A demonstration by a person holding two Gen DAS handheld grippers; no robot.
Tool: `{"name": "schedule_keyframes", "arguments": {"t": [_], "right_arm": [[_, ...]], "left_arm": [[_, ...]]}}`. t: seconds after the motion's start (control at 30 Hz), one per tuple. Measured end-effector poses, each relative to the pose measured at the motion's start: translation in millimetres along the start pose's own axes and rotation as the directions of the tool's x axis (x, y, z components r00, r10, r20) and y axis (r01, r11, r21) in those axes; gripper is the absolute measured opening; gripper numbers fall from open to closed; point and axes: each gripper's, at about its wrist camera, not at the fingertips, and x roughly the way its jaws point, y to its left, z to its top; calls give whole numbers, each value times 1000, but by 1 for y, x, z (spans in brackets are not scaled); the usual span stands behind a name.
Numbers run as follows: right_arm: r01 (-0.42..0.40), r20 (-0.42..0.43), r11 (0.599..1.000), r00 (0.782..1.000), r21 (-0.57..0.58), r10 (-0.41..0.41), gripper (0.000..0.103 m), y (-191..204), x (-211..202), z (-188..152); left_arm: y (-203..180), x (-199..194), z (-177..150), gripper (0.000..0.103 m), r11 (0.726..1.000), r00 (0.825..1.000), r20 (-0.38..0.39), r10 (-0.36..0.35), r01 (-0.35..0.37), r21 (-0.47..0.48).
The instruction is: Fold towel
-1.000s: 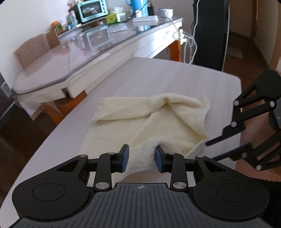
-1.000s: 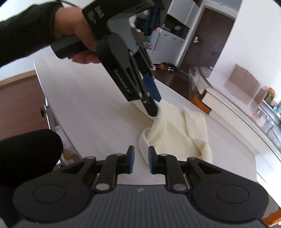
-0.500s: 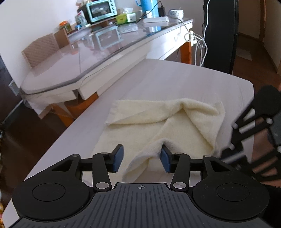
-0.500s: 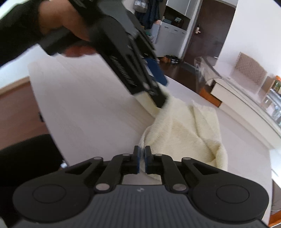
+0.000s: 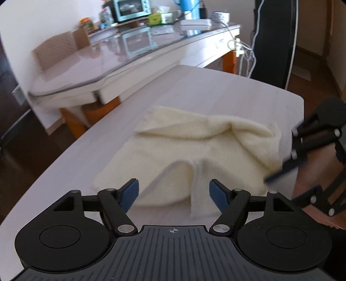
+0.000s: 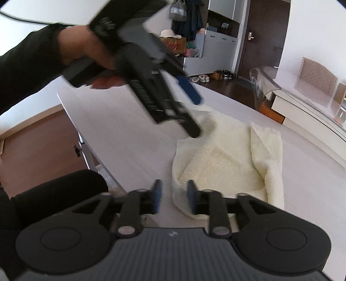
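Note:
A cream towel (image 5: 194,142) lies crumpled on the pale table (image 5: 216,90), with one edge rolled over on the right. My left gripper (image 5: 174,192) hangs over its near corner with its jaws opening wide. A raised fold of towel stands between the blue pads (image 5: 129,191) but touches neither. In the right wrist view the towel (image 6: 227,155) spreads ahead. My right gripper (image 6: 174,195) has its jaws opening around the towel's near rolled edge, with a gap at each pad. The left gripper (image 6: 197,117) shows there, blurred, above the towel's far corner.
A hand (image 6: 86,51) in a dark sleeve holds the left gripper. The right gripper's black linkage (image 5: 313,138) is at the table's right edge. A glass-topped side table (image 5: 129,54) with a toaster oven (image 5: 132,9) stands behind. The table's near edge (image 6: 86,134) drops to a brown floor.
The left jaws have spread and let go of the towel fold, which has sunk toward the table. The right jaws closed fully, then opened around the towel's near edge.

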Motion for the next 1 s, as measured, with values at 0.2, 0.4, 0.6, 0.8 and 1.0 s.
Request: {"name": "schedule_keyframes", "arguments": {"t": [0.2, 0.4, 0.6, 0.8, 1.0], "right_arm": [[36, 66, 998, 997, 48, -39, 46, -1, -13, 1], [136, 105, 983, 983, 121, -149, 57, -13, -26, -4], [367, 71, 896, 916, 250, -395, 76, -42, -31, -11], [459, 20, 853, 878, 248, -478, 77, -61, -20, -12], [454, -55, 866, 890, 209, -453, 77, -71, 5, -14]], "left_arm": [[4, 3, -14, 78, 993, 999, -10, 32, -33, -114], [1, 25, -9, 79, 987, 997, -25, 68, -70, -145], [-2, 24, -20, 83, 982, 988, -87, 126, -137, -132], [-1, -1, -46, 86, 972, 976, -129, 173, -191, -140], [-3, -28, -71, 87, 957, 963, -169, 209, -238, -168]]}}
